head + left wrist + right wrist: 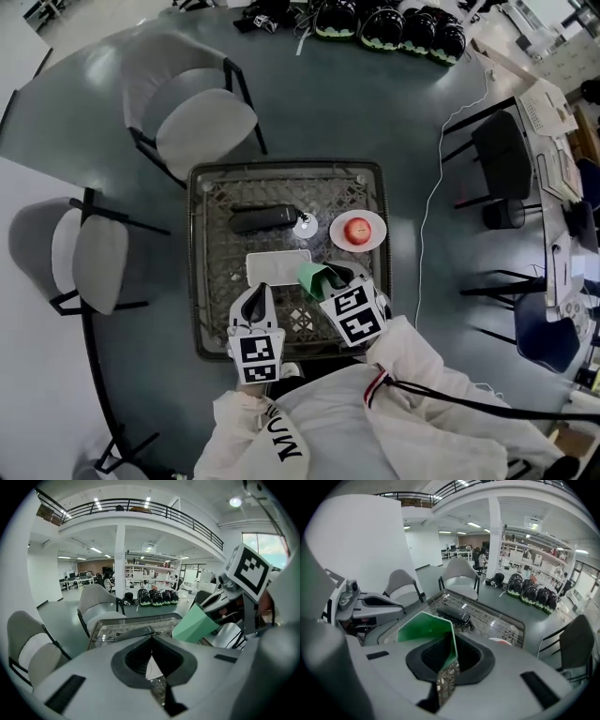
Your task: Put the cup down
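Observation:
A green cup [314, 277] hangs tilted over the near right part of the glass-topped table [199, 281]. My right gripper [330, 280] is shut on the cup's wall. In the right gripper view the cup [423, 627] has one side between the jaws of that gripper [447, 662], its green inside facing the camera. The left gripper view shows the cup [194, 623] at right, off the table. My left gripper [262, 287] is lower left of the cup, over the near edge of a white tray [278, 265]. Its jaws [152, 662] are nearly together with nothing between them.
On the table are a black case [262, 218], a small white object [305, 225] and a white plate [372, 242] bearing a red apple [356, 229]. Two grey chairs [202, 122] [80, 253] stand left and behind. Dark office chairs [502, 155] and a cable [427, 216] are at right.

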{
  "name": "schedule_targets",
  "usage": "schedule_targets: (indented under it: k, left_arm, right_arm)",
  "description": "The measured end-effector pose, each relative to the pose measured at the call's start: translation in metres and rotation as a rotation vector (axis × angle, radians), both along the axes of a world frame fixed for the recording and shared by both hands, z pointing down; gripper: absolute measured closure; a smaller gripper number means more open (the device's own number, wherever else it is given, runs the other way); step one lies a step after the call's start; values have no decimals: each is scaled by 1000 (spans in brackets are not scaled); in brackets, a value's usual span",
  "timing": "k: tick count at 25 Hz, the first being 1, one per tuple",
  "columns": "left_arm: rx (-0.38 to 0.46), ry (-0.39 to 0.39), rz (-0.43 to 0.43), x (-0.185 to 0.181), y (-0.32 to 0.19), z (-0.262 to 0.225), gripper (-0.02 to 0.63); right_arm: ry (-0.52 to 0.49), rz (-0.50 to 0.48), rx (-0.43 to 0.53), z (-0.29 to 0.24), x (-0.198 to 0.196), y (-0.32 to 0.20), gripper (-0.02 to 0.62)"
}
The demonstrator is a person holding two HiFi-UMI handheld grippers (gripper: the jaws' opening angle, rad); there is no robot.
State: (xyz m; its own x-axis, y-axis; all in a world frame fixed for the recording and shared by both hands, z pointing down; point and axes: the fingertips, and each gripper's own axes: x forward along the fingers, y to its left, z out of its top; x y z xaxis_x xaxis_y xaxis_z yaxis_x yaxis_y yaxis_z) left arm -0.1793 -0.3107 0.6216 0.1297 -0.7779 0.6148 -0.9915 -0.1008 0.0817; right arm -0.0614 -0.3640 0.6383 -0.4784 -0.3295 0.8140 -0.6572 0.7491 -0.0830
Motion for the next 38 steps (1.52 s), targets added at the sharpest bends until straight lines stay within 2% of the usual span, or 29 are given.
schedule_targets:
  k: [17,38]
  left_arm:
    - [-95,6,-43,-7,5,50,595]
    - [-130,28,-104,-14,20,63,595]
  right_arm:
    - [168,-211,-53,80,-32,-7,571]
    - [278,-324,-100,124,-48,-8,571]
